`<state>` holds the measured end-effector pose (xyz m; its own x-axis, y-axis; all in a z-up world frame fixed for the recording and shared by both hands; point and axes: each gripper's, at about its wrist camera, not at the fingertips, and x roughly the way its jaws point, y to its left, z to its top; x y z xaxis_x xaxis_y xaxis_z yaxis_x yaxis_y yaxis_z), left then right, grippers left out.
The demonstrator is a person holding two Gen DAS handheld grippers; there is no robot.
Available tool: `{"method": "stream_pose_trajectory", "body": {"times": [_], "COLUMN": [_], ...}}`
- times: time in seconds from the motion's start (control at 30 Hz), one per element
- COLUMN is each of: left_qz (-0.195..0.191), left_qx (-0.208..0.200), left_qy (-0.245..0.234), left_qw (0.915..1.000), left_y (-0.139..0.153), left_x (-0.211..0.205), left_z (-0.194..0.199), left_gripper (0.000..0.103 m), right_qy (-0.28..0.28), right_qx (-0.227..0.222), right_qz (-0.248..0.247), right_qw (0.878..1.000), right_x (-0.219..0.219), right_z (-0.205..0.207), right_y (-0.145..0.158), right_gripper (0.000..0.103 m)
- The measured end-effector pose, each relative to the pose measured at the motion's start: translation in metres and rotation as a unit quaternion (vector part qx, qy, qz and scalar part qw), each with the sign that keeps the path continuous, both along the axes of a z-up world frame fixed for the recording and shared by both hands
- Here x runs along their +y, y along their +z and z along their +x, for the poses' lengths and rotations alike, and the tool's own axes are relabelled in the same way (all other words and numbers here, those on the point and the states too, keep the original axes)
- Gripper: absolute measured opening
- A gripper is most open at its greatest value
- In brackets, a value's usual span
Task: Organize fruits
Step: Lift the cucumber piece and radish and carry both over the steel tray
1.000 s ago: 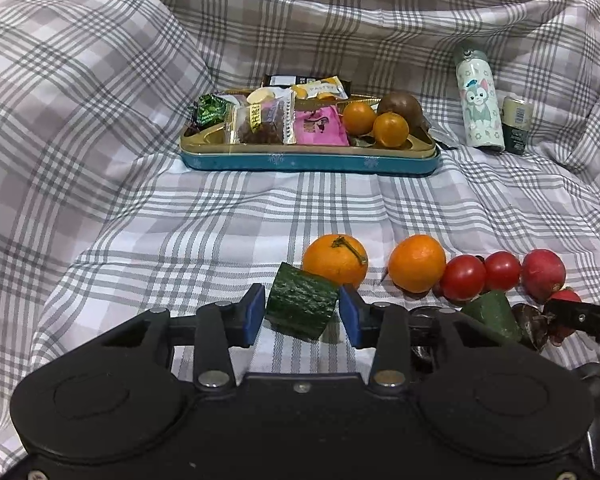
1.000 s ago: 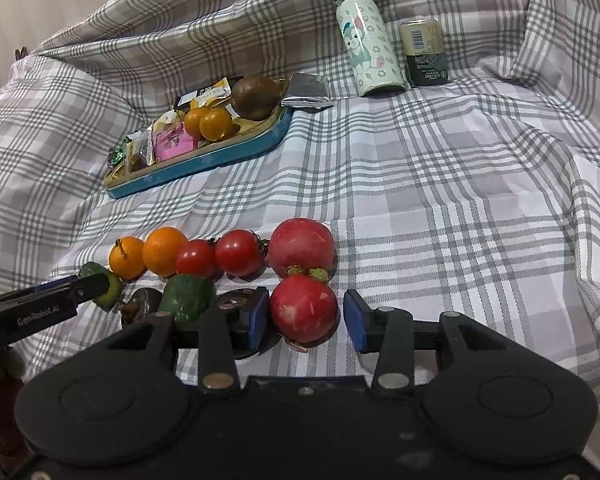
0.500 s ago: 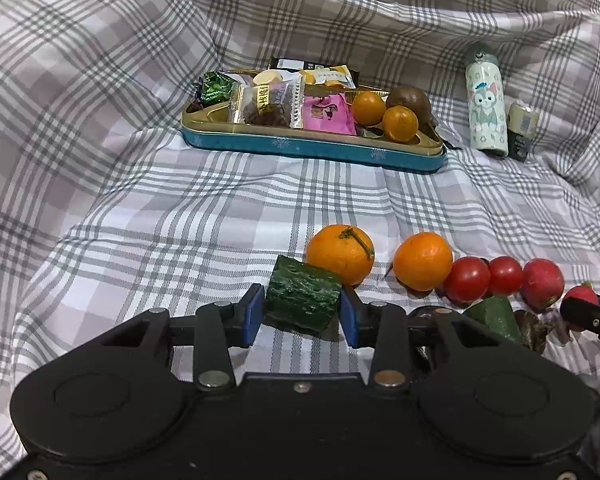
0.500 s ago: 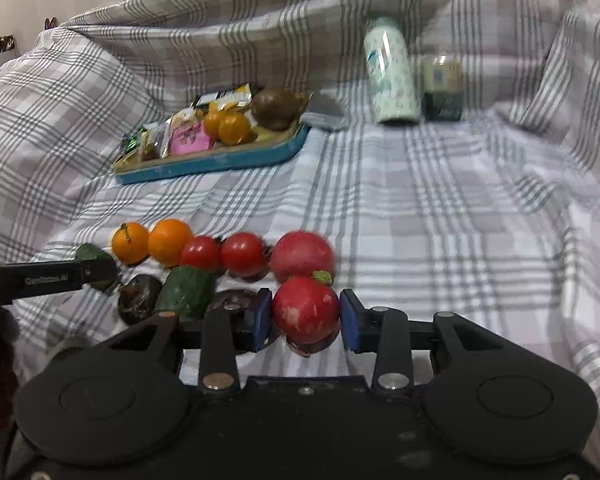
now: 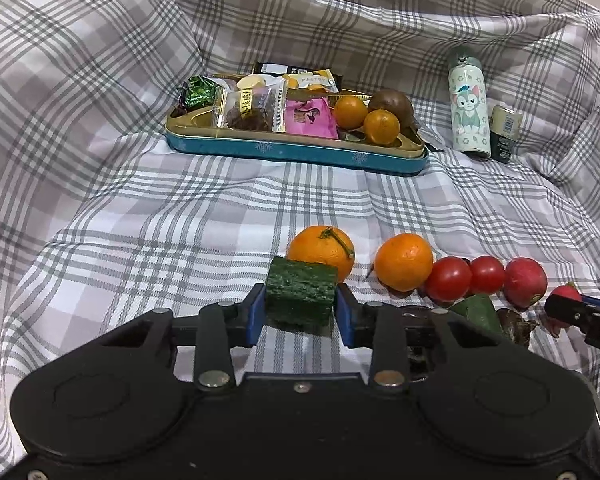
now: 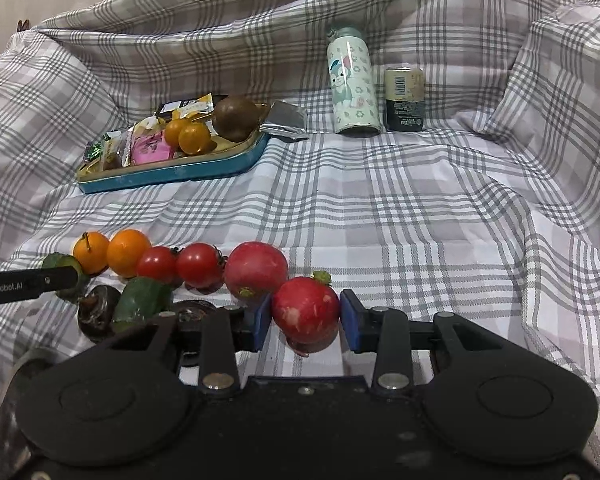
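Nearest of all, the left gripper has just been closing, and its blue pads now sit against the cut ends of a cucumber chunk, so it grasps that piece low over the checked cloth. The right gripper is likewise clenched on a red radish, pads pressing its rounded flanks, green stub uppermost. The cucumber piece looks light and firm with a bumpy, possibly damp skin; flat ends give the pads a fair seat, though hard squeezing could bruise it. The radish seems small, hard and smooth, likely to roll or squirt out if pinched off-centre, so a hold across its widest part suits it best. Just beyond the grippers lies a row on the cloth: two mandarins, two cherry tomatoes touching each other, and a second radish at the right end, with another cucumber piece and a dark, shrivelled fruit in front of the row. The tomatoes look thin-skinned and soft, needing a gentle grip. Farther back stands a blue tin tray holding wrapped snacks, two small oranges and a brown fruit; at far right a patterned bottle and a can stand just beside each other.
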<state>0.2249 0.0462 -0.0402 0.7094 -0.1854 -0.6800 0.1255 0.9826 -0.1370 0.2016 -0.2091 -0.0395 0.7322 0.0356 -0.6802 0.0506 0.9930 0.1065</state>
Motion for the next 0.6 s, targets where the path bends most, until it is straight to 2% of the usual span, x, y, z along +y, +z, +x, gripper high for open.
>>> {"method": "stream_pose_trajectory", "body": {"times": [0.13,0.6], "left_qz": [0.009,0.006], "left_qx": [0.006,-0.022], "left_qy": [-0.003,0.011], "left_qw": [0.9999,0.9997], "left_y": [-0.002,0.008], "left_x": [-0.002,0.005], "left_z": [0.001,-0.01], "left_gripper": [0.045,0.043], "right_qy": [0.0,0.005], "right_qx": [0.006,-0.012], "right_qz": [-0.003,-0.035], "right_qw": [1.0,0.999], "right_x": [0.001,0.006], "right_z": [0.001,-0.009], "right_y": [-0.003,-0.001], "right_gripper": [0.039,0.039]}}
